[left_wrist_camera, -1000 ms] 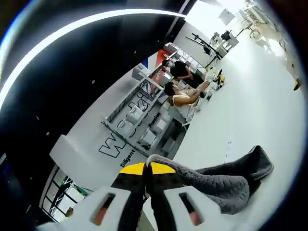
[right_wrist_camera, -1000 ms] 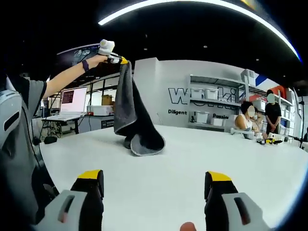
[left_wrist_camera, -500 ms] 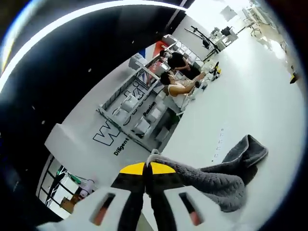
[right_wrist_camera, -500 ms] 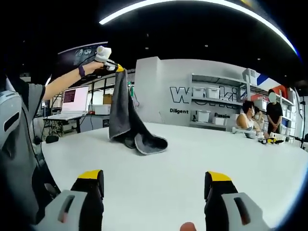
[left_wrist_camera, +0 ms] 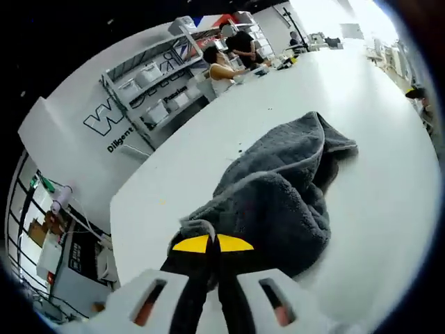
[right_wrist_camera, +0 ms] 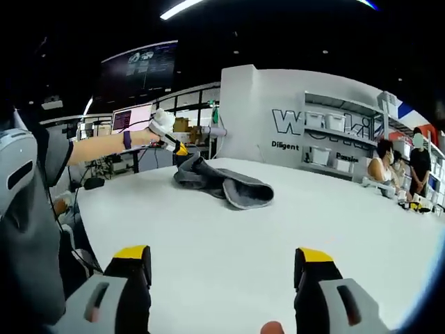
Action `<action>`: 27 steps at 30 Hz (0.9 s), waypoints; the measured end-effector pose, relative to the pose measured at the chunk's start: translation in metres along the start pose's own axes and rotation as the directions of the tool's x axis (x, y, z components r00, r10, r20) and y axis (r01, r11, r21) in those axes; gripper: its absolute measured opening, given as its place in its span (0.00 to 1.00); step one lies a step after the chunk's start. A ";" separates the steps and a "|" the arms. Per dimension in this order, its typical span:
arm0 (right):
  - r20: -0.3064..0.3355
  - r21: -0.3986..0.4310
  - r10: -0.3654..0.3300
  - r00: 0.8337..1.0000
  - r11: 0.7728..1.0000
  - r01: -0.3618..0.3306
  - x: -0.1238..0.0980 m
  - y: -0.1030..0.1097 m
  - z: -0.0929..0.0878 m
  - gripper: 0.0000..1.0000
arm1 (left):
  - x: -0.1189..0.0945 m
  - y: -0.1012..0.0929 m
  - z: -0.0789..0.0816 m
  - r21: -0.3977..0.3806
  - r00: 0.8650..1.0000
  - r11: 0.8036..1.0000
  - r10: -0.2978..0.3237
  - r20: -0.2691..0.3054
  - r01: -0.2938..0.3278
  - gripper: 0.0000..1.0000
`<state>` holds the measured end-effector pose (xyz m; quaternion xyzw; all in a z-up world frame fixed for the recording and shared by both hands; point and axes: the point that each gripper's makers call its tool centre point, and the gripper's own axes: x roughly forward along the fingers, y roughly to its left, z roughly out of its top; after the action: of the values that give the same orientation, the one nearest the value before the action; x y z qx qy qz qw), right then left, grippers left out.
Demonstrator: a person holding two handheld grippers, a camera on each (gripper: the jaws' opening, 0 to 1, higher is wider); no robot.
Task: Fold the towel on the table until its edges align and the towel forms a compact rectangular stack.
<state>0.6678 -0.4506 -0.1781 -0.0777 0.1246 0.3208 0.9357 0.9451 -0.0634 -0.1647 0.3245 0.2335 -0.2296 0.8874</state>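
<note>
The table (right_wrist_camera: 264,229) is wide, white and smooth, with a rounded edge, and the dark grey towel (left_wrist_camera: 278,188) lies on it in a loose, crumpled heap, not yet folded flat. In the left gripper view the left gripper (left_wrist_camera: 212,243) has its two yellow-tipped jaws pressed together on a corner of the towel, at the end of the heap nearest the table's edge. In the right gripper view the right gripper (right_wrist_camera: 217,256) hovers above the bare table top with its jaws wide apart and nothing between them, well apart from the towel. In this view the towel (right_wrist_camera: 222,184) is farther along the table, and the person's outstretched arm (right_wrist_camera: 104,146) reaches to it with the left gripper (right_wrist_camera: 170,139) at the towel's end. Behind the table stands a white wall with large dark letters (right_wrist_camera: 299,122), and beside it a shelf unit with white boxes (right_wrist_camera: 334,122). At the far side of the table two people (right_wrist_camera: 400,163) are busy, one seated and one standing. To the other side of the table there are glass partitions and a lit monitor (right_wrist_camera: 132,118). The ceiling is dark, with a bright light strip (right_wrist_camera: 179,8).
</note>
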 end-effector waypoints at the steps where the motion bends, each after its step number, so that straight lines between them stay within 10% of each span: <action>1: 0.002 -0.001 0.005 1.000 1.000 -0.005 0.002 0.001 0.002 0.88 | 0.001 -0.001 -0.003 -0.008 1.000 1.000 -0.003 0.002 0.003 0.04; 18: 0.018 -0.011 0.028 0.999 1.000 -0.028 0.016 0.010 0.010 0.88 | -0.035 -0.011 0.011 -0.017 0.998 1.000 0.024 0.062 -0.023 0.05; 27: 0.018 -0.001 0.012 1.000 1.000 -0.012 0.013 0.004 0.007 0.88 | -0.050 -0.018 0.019 -0.044 0.993 0.999 0.024 0.112 -0.020 0.41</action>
<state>0.6762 -0.4383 -0.1753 -0.0746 0.1162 0.3271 0.9348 0.9005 -0.0752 -0.1318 0.2945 0.1846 -0.2326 0.9084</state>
